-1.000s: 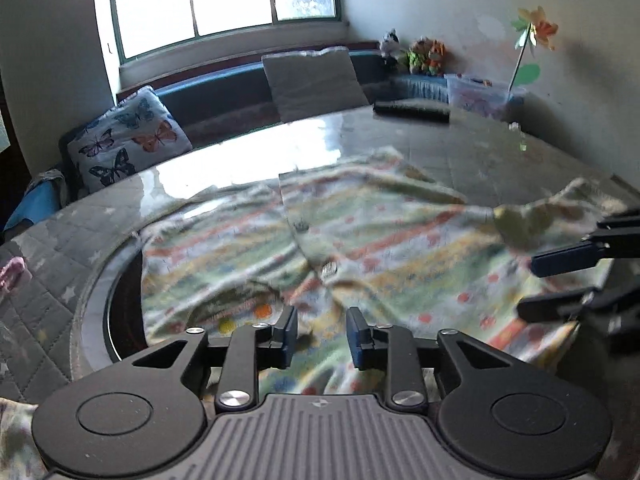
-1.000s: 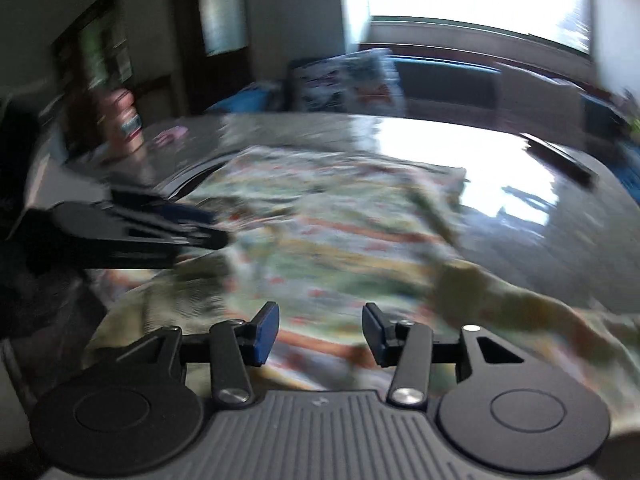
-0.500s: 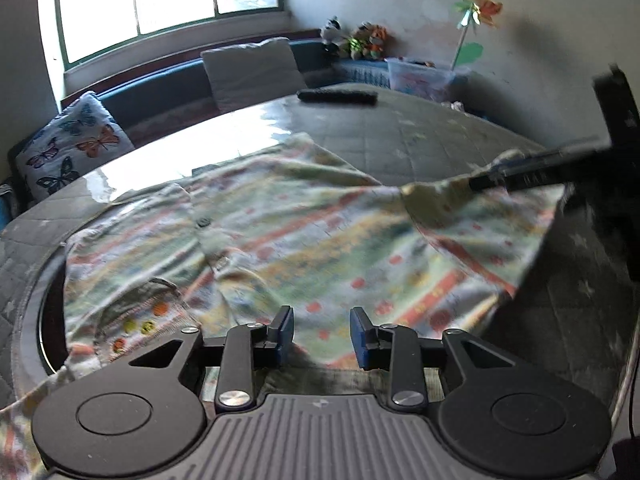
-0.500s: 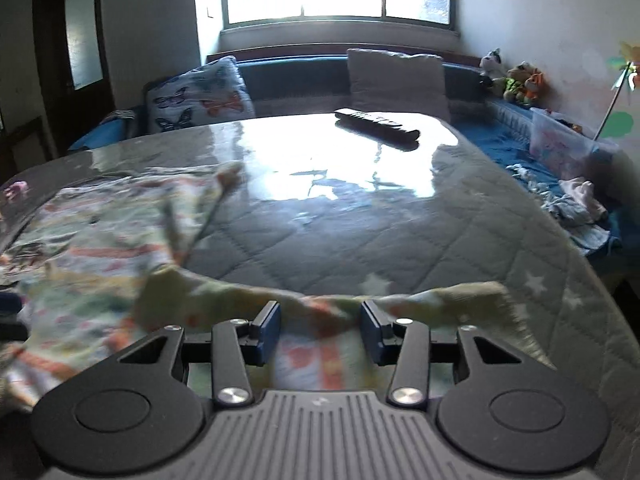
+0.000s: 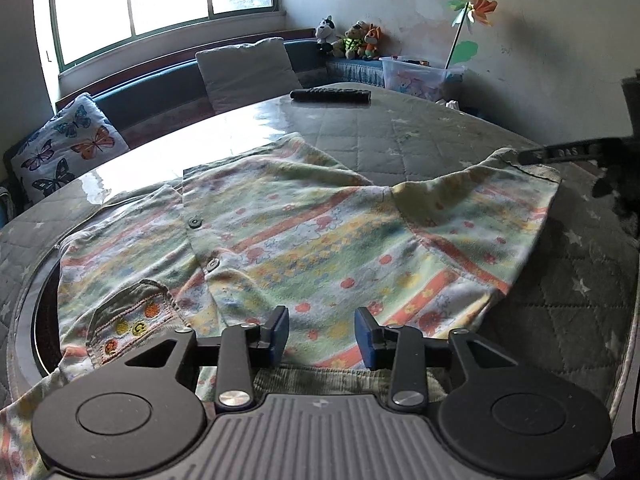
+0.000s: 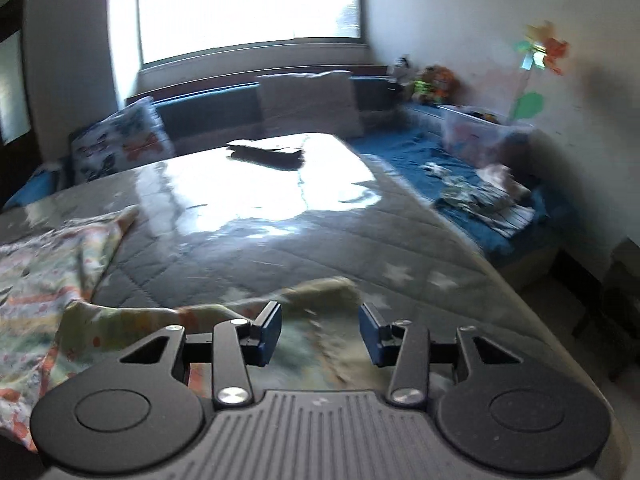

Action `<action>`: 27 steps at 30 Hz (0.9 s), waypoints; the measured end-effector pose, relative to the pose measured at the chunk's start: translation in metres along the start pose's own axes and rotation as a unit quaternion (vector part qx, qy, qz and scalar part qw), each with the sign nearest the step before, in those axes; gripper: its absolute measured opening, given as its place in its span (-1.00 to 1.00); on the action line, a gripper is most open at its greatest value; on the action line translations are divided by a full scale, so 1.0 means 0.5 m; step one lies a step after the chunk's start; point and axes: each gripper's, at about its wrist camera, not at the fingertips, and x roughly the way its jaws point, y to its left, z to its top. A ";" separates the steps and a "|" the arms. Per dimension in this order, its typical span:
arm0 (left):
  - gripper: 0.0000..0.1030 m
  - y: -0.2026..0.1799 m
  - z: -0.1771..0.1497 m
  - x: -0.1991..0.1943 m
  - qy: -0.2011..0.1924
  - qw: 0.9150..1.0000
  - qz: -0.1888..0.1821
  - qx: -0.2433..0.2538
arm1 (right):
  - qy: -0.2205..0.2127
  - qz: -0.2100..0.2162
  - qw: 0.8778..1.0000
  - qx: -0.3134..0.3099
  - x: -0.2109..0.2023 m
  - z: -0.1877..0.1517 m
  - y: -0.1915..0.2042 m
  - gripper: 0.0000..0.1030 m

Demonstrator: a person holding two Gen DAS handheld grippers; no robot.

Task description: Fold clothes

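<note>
Shirt (image 5: 320,240) spread flat w/ sleeve out at 2 o'clock, both tongs apart, L (image 5: 322,334) and R (image 6: 320,334) holding nothing, so imo flatten sleeve b4 any fold.

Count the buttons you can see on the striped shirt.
2. One button sits higher up the placket of the shirt; the other button is below it, nearer the left gripper. More may be hidden in folds.

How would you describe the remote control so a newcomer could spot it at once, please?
Start at the quilted table and look to its far edge, toward the window seat. The remote control lies flat there: a long black bar, the only dark hard object, well apart from the striped shirt.
</note>
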 end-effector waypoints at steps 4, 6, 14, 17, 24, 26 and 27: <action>-0.11 -0.007 0.004 0.000 -0.002 1.000 -0.001 -0.002 | 0.007 -0.043 0.999 0.023 -0.018 -0.022 -0.029 -0.16; -0.06 -0.011 0.005 0.001 -0.001 1.000 0.000 -0.002 | 0.013 -0.044 0.998 0.044 -0.023 -0.035 -0.041 -0.16; 0.16 -0.026 0.018 0.009 -0.001 1.000 0.000 0.000 | 0.002 -0.021 0.997 0.069 -0.029 -0.045 -0.049 -0.83; 0.21 -0.031 0.024 0.013 -0.001 1.000 0.004 0.000 | -0.005 -0.018 0.998 0.066 -0.029 -0.036 -0.049 -0.85; 0.22 -0.048 0.036 0.031 0.003 1.000 -0.001 0.005 | -0.013 -0.020 0.998 0.061 -0.024 -0.024 -0.050 -0.86; 0.22 -0.054 0.036 0.035 0.005 1.000 -0.002 0.010 | -0.004 -0.020 0.998 0.065 -0.018 -0.032 -0.053 -0.86; 0.23 -0.056 0.037 0.036 0.005 1.000 -0.004 0.011 | -0.007 -0.018 0.998 0.066 -0.022 -0.030 -0.052 -0.87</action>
